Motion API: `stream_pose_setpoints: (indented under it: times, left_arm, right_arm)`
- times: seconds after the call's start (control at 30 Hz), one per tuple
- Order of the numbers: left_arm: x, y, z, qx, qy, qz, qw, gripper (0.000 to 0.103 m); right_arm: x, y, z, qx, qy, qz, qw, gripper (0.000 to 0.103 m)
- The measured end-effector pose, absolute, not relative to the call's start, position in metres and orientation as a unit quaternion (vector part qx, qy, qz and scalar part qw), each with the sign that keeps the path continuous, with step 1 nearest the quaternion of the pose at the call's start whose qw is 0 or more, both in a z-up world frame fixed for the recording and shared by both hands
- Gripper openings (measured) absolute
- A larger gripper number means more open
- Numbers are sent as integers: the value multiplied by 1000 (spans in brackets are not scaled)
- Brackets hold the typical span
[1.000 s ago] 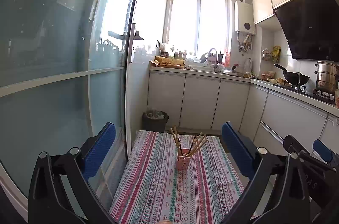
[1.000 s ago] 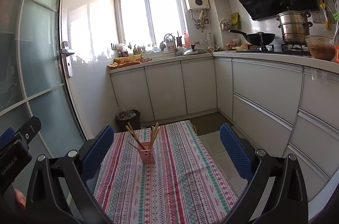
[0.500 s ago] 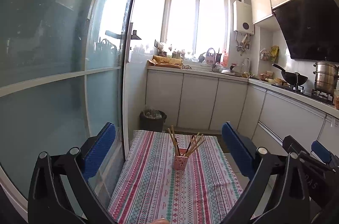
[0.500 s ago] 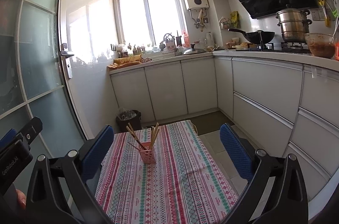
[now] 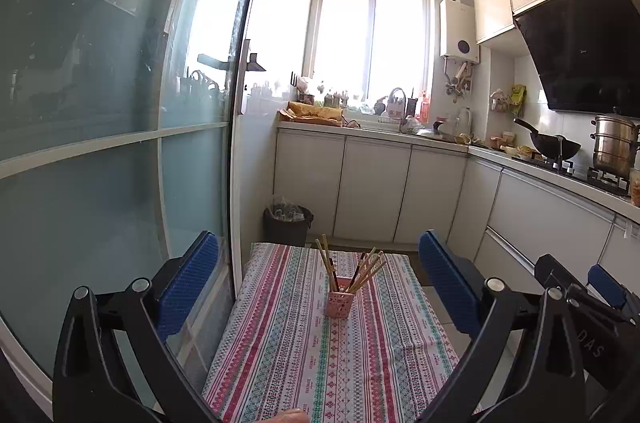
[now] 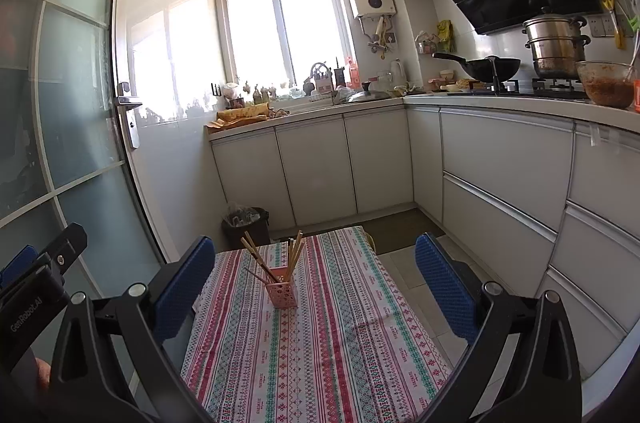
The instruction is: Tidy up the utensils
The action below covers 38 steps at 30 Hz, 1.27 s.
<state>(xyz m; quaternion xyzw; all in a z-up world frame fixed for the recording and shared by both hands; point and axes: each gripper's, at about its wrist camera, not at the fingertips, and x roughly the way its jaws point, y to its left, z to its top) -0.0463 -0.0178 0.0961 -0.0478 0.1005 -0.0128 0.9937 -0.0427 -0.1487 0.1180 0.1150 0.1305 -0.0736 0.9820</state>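
A pink perforated holder [image 5: 338,304] stands upright near the middle of a small table with a striped patterned cloth [image 5: 280,355]. Several wooden chopsticks [image 5: 362,273] fan out of it. It also shows in the right wrist view [image 6: 283,294], with its chopsticks [image 6: 294,254]. My left gripper [image 5: 320,283] is open and empty, held well back from the holder and above the table. My right gripper [image 6: 312,281] is open and empty, also held back and high. Each gripper shows at the edge of the other's view.
A frosted glass sliding door [image 5: 120,143] runs close along the table's left side. A black waste bin [image 5: 288,225] stands beyond the table's far end. White cabinets [image 6: 500,163] and a worktop with a wok [image 6: 486,67] and steel pot [image 6: 556,43] line the back and right.
Both views have drifted slightly back and up, so the table and holder sit a little lower and smaller. Both grippers stay open and empty.
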Motion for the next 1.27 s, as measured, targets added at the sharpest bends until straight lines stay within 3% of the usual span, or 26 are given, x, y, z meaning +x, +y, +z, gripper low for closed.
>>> stream_pose_setpoints:
  times: [0.8,0.93,1.03,1.27]
  left_arm:
    - [-48,-26,91,-34,105,-25,994,95]
    - [-51,-28,92,-32,90,-38,995,79]
    - [-53,-28,93,-34,78,-46,995,96]
    - [-46,-30,92,-26,101,-30,994,96]
  right_arm:
    - [-50,-151,119,121,128,-67,982,98]
    - [-50,-152,120,122,128,-67,982,98]
    - [-50,-152,119,123,128,-67,982,98]
    - [-50,-152,120,124,127,-68,982,98]
